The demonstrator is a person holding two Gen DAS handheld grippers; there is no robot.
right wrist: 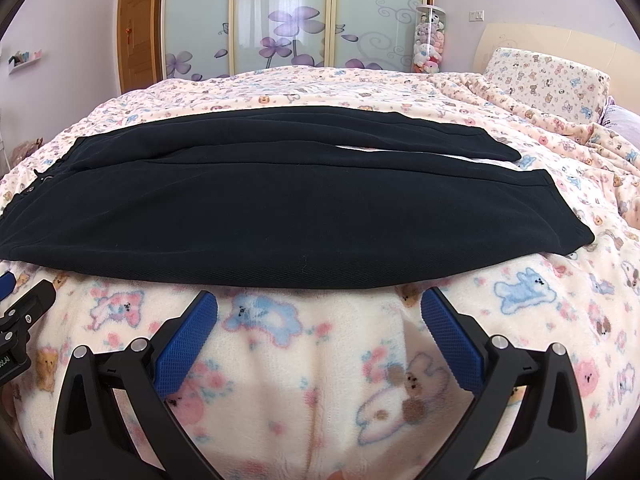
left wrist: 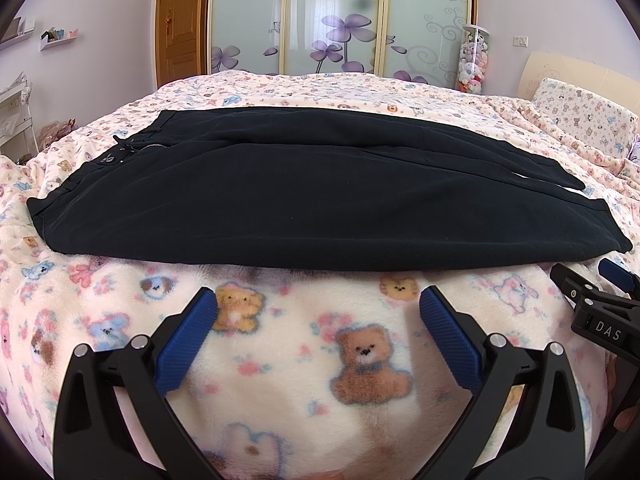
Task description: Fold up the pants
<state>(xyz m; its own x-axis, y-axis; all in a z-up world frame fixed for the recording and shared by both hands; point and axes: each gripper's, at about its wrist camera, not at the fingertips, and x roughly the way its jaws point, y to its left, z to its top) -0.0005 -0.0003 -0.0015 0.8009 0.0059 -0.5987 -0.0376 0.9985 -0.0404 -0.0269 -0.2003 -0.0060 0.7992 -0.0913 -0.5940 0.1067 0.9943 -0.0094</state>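
Note:
Black pants (left wrist: 312, 196) lie flat across the bed, waistband with drawstring at the left, two leg ends at the right; in the right wrist view the pants (right wrist: 280, 208) fill the middle. My left gripper (left wrist: 318, 300) hovers open over the blanket just short of the near edge of the pants, nothing between its blue pads. My right gripper (right wrist: 319, 300) is open too, a little before the near leg's edge. The right gripper (left wrist: 600, 292) shows at the right edge of the left wrist view; the left gripper (right wrist: 20, 304) shows at the left edge of the right wrist view.
A fleece blanket (left wrist: 280, 360) with bear prints covers the bed. A pillow (right wrist: 548, 76) and headboard (right wrist: 560, 40) are at the far right. Sliding wardrobe doors (left wrist: 336, 16), a wooden door (left wrist: 180, 28) and a clear tube of plush toys (left wrist: 474, 60) stand behind the bed.

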